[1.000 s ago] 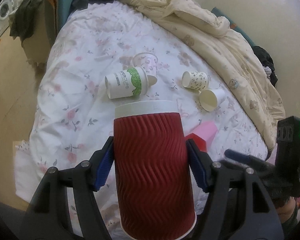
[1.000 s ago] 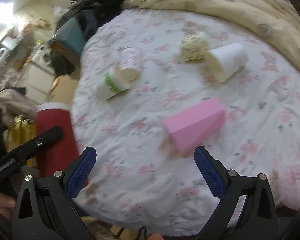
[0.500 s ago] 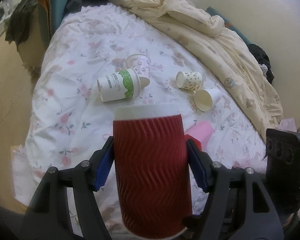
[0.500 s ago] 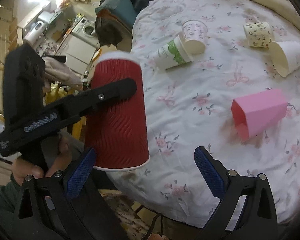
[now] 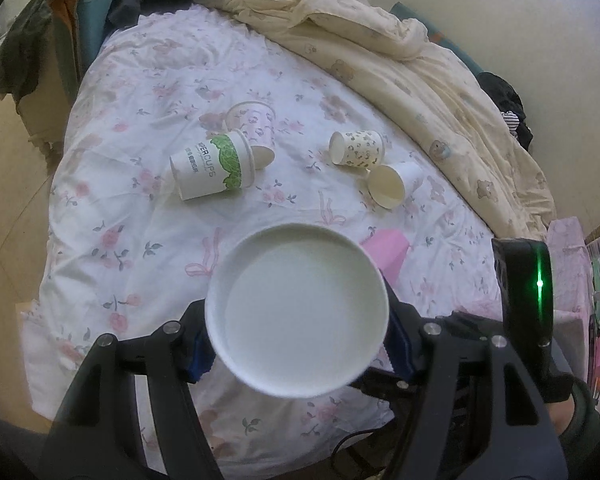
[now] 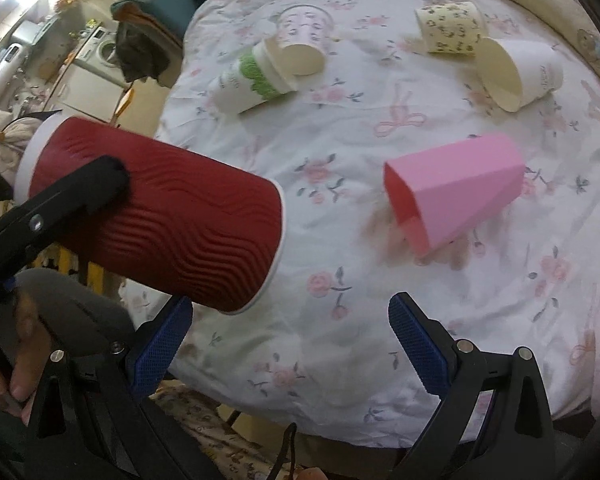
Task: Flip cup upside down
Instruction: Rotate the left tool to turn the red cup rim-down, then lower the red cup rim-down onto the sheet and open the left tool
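My left gripper [image 5: 298, 348] is shut on the red ribbed paper cup [image 6: 168, 216], held in the air over the near edge of the bed. In the left wrist view only the cup's white base [image 5: 298, 312] faces the camera. In the right wrist view the cup lies tilted on its side, base to the upper left, open rim to the lower right, with a left finger [image 6: 80, 188] across it. My right gripper [image 6: 290, 346] is open and empty, just below and right of the cup's rim.
On the floral bedsheet [image 6: 340, 152] lie a pink cup [image 6: 456, 188], a green-print cup [image 5: 212, 166], a pink-patterned cup [image 5: 254, 120], a spotted cup [image 5: 356, 148] and a plain white cup [image 5: 394, 184]. A cream duvet [image 5: 400, 60] is bunched at the far side.
The left gripper has turned the red cup from upright-in-view to base toward its camera; in the right wrist view the cup has tipped from standing to lying sideways.
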{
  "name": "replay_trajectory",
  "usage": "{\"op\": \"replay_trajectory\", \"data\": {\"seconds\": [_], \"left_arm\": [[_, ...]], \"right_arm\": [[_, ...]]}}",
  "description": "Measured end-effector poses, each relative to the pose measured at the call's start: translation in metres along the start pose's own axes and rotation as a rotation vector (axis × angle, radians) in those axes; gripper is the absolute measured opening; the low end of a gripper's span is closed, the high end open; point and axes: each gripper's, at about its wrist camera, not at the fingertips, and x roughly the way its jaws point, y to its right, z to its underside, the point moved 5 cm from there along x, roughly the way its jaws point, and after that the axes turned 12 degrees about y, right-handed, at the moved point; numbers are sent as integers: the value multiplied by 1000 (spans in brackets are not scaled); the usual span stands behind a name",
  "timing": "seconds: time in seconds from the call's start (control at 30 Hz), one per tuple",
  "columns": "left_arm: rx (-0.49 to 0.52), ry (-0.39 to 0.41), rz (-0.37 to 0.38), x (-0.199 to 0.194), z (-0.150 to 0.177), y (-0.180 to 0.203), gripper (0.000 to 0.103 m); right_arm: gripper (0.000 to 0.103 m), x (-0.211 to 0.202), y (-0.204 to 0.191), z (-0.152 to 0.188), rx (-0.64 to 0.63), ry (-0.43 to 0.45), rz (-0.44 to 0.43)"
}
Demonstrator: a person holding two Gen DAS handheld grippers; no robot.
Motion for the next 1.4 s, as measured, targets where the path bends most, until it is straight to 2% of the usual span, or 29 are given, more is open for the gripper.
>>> {"op": "replay_trajectory", "data": {"seconds": [0.03, 0.1, 0.2, 0.33, 0.47, 0.53, 0.63, 0.73, 0.9, 1.13, 1.33, 1.37, 1.4], "left_arm": [[5, 1, -12, 0, 0, -1, 65], [19, 13, -94, 1, 0, -10, 65], [1, 22, -167, 0, -5, -25, 65], [8, 37, -235, 2, -19, -34, 65], [16, 17, -249, 23, -30, -22, 65], [47, 14, -257, 35, -33, -12, 65], [143, -5, -294, 62, -34, 8, 65], [148, -18, -304, 82, -34, 17, 65], [163, -32, -331, 106, -31, 24, 65], [153, -54, -336, 116, -19, 24, 65], [149, -60, -332, 115, -17, 25, 66], [148, -67, -327, 115, -16, 26, 67], [146, -80, -320, 115, -15, 27, 73]], "right_arm": [[101, 0, 1, 0, -3, 4, 12], [101, -2, 3, -2, -3, 16, 19], [101, -13, 9, -7, 17, 56, 25], [101, -40, 31, -24, 45, 182, 138], [101, -62, 51, -35, 78, 261, 201], [101, -71, 59, -36, 110, 283, 202], [102, -79, 70, -36, 161, 298, 185], [102, -84, 75, -36, 166, 309, 217], [102, -83, 82, -35, 186, 299, 220], [103, -85, 79, -35, 193, 304, 199], [103, -83, 78, -37, 178, 301, 220], [103, -83, 78, -36, 180, 302, 219], [103, -83, 78, -36, 180, 303, 218]]}}
